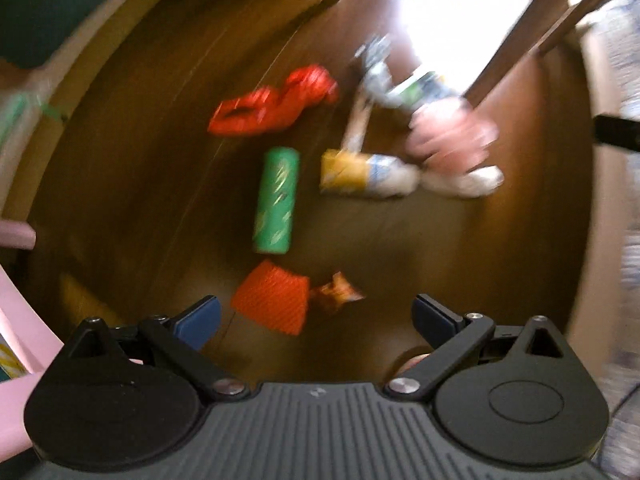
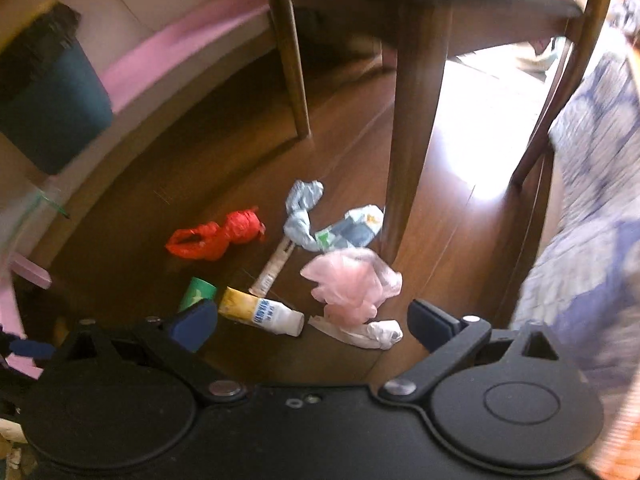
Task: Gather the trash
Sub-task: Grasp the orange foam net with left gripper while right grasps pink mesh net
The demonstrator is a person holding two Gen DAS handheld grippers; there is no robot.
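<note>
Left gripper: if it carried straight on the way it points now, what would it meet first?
Probably the orange ribbed piece on the floor, which lies between the open fingers of the left gripper, with the green can beyond. The view is blurred, so depth is uncertain.

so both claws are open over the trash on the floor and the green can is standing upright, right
Not quite. Both the left claw and right claw are open over the floor trash, but the green can is lying on its side, not upright. The left wrist view shows its full length flat on the wooden floor.
</note>
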